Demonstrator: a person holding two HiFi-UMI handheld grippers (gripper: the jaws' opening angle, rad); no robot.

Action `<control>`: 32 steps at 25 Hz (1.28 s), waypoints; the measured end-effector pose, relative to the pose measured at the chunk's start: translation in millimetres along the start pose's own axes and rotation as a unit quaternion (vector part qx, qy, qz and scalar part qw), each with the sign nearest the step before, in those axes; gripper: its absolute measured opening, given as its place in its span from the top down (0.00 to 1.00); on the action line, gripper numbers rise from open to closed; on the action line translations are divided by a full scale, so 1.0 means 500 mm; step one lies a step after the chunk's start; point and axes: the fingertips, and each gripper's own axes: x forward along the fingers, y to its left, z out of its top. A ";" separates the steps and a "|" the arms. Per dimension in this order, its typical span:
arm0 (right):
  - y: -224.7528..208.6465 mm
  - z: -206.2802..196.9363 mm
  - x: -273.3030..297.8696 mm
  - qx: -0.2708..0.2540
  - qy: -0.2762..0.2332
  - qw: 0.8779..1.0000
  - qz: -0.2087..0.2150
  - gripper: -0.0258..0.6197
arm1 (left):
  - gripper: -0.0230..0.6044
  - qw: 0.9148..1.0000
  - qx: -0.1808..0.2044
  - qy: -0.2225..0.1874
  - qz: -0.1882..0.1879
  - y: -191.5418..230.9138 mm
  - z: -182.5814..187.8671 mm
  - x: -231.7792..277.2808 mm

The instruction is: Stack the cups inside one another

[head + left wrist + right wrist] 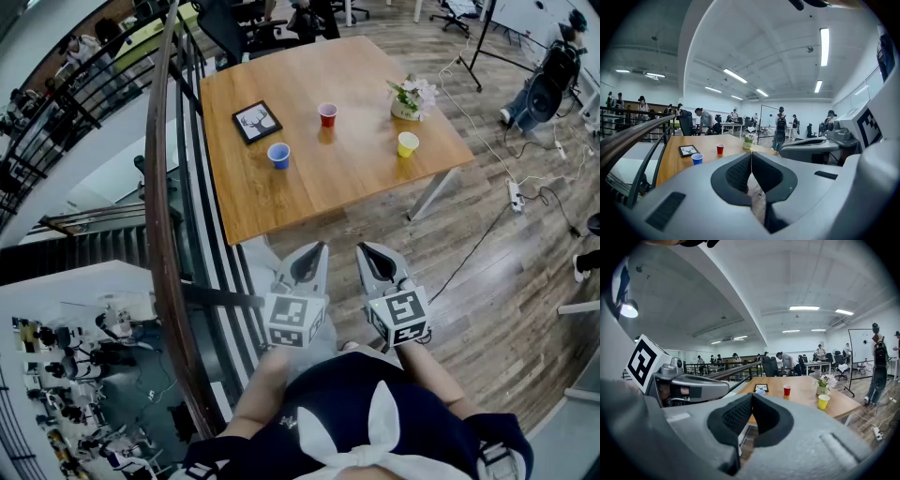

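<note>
Three cups stand apart and upright on the wooden table (pixel 281 202): a blue cup (pixel 278 156) near the left front, a red cup (pixel 327 114) in the middle, a yellow cup (pixel 408 144) at the right. The left gripper view shows the blue cup (pixel 697 159) and red cup (pixel 720 149); the right gripper view shows the red cup (pixel 787 390), yellow cup (pixel 823 401) and part of the blue cup (pixel 761 392). My left gripper (pixel 316 249) and right gripper (pixel 366 250) hang side by side near my body, short of the table's near edge. Both are shut and empty.
A framed deer picture (pixel 256 122) lies on the table's left; a flower pot (pixel 410 98) stands at the right back. A curved dark railing (pixel 164 187) and stairwell run along the left. Cables and a power strip (pixel 515 194) lie on the floor at right. People and office chairs are beyond the table.
</note>
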 end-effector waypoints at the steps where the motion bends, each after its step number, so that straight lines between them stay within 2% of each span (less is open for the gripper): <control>1: -0.002 0.008 0.012 -0.002 -0.003 1.000 -0.001 0.96 | 0.93 1.000 0.000 -0.001 -0.001 0.011 0.004 0.006; 10: -0.015 0.017 0.111 -0.018 -0.005 1.000 -0.005 0.96 | 0.93 1.000 -0.003 -0.003 -0.003 0.103 0.014 0.058; 16: -0.014 0.030 0.183 -0.007 -0.004 1.000 -0.011 0.96 | 0.93 1.000 -0.004 -0.003 -0.010 0.173 0.026 0.086; 20: -0.009 0.032 0.216 0.009 0.020 1.000 -0.016 0.96 | 0.93 1.000 -0.003 0.011 -0.018 0.202 0.021 0.097; 26: -0.032 0.025 0.241 -0.008 0.030 0.999 -0.038 0.96 | 0.93 0.999 -0.002 0.022 -0.033 0.212 0.005 0.132; 32: -0.089 0.047 0.279 -0.015 0.023 0.999 -0.036 0.96 | 0.93 0.999 -0.005 0.030 -0.029 0.231 0.018 0.195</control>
